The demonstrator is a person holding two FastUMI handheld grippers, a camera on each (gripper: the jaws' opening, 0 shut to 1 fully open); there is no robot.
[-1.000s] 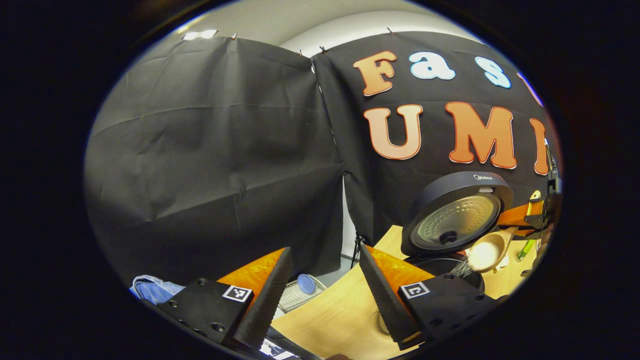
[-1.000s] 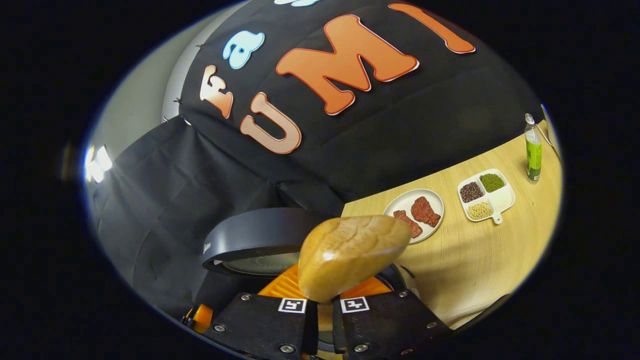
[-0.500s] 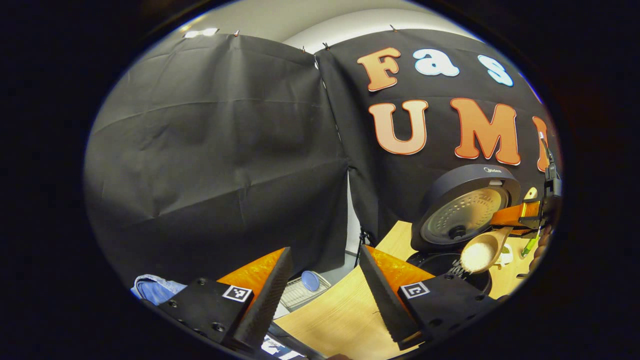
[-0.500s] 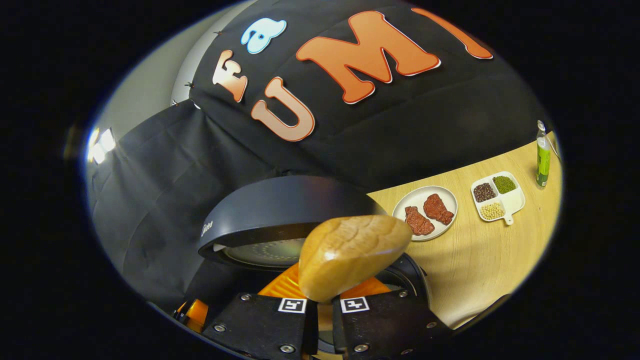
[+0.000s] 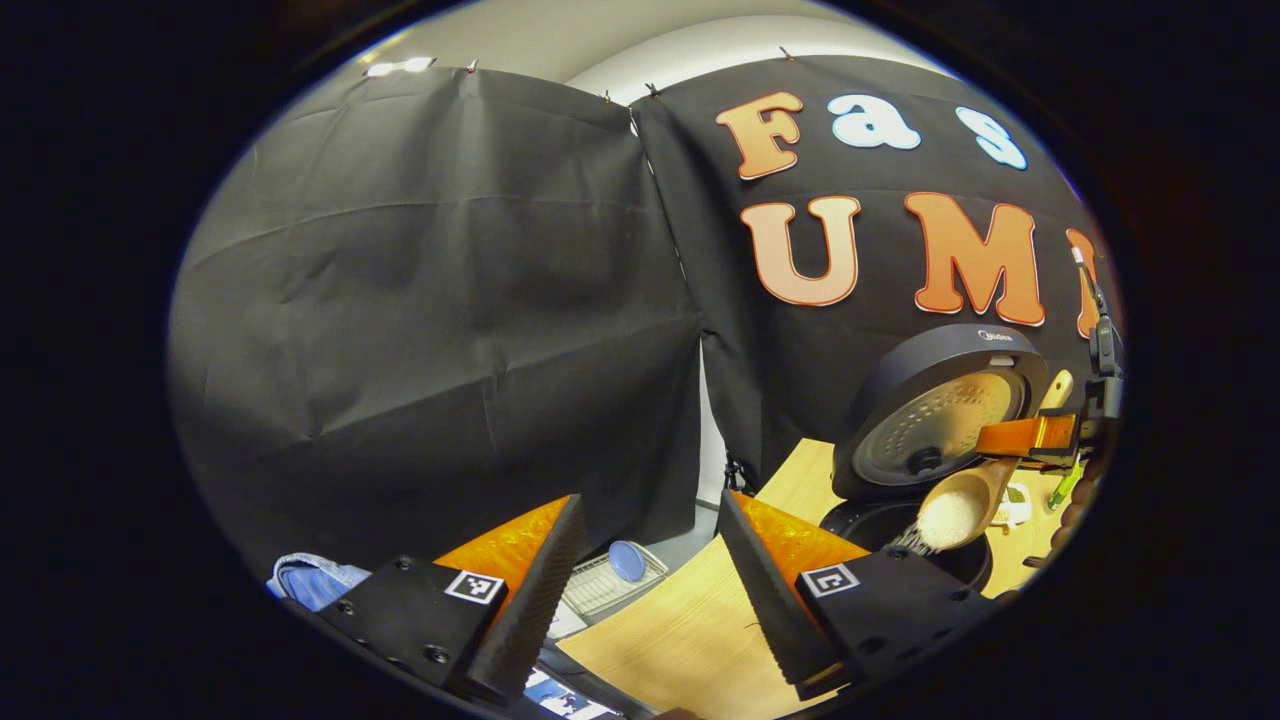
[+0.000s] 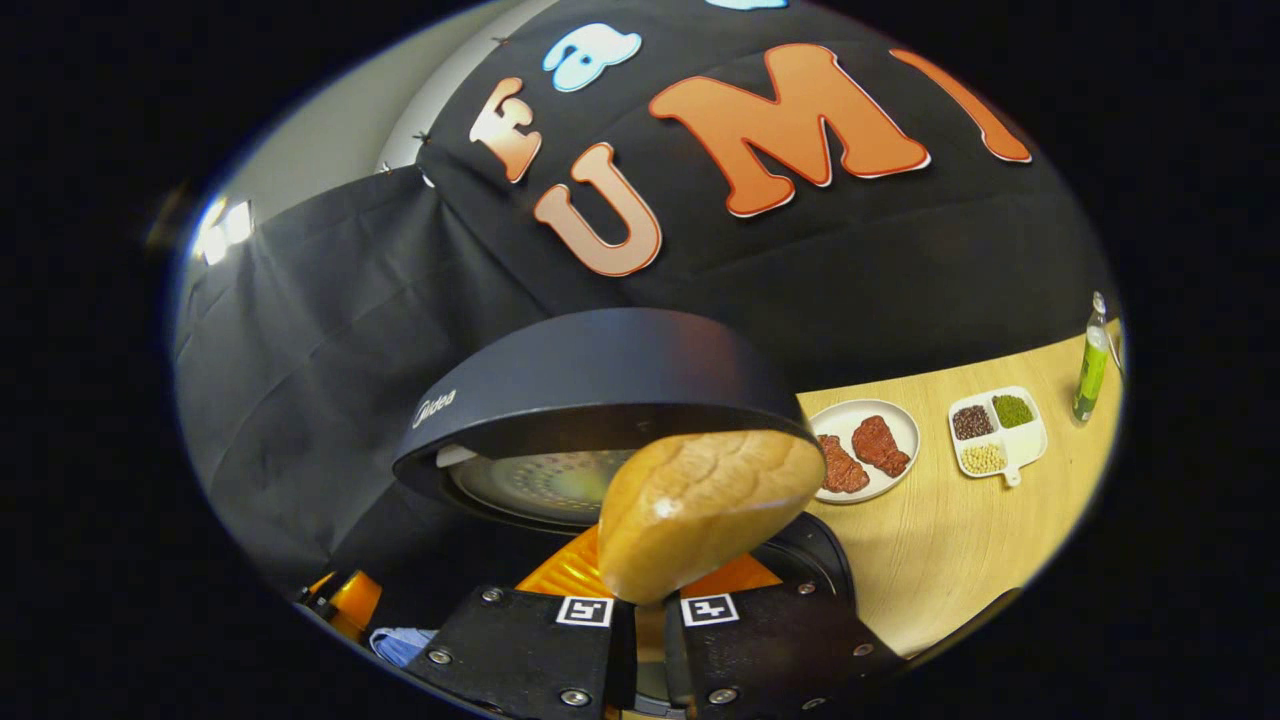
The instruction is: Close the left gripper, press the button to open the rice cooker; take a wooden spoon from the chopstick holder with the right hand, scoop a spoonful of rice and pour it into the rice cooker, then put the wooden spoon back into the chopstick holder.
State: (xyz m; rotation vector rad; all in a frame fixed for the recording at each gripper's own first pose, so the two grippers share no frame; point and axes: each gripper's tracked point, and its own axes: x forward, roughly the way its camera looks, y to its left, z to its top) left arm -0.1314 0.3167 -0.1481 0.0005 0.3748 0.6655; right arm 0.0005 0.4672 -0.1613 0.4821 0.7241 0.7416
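The dark rice cooker (image 5: pixel 940 420) stands with its lid up at the right of the left gripper view. Its pot (image 5: pixel 880 525) is uncovered. The wooden spoon (image 5: pixel 952 512) hangs tilted over the pot, white rice in its bowl and grains falling from its lip. My right gripper (image 5: pixel 1040 437) holds the spoon by its handle. In the right gripper view the spoon's rounded back (image 6: pixel 710 505) sits just ahead of my right gripper (image 6: pixel 648 605), which is shut on the handle, under the raised lid (image 6: pixel 600 385). My left gripper (image 5: pixel 650 515) stands open over the table's left edge, holding nothing.
On the wooden table (image 6: pixel 950 560) behind the cooker are a white plate with meat pieces (image 6: pixel 865 450), a divided dish of beans (image 6: pixel 995 435) and a green bottle (image 6: pixel 1090 360). Below the table's left edge lie a wire rack (image 5: pixel 615 580) and a blue cloth (image 5: pixel 310 580).
My right gripper has brought the spoon closer under the cooker's lid, which now looks larger. Rice keeps falling from the spoon into the pot. My left gripper stays open.
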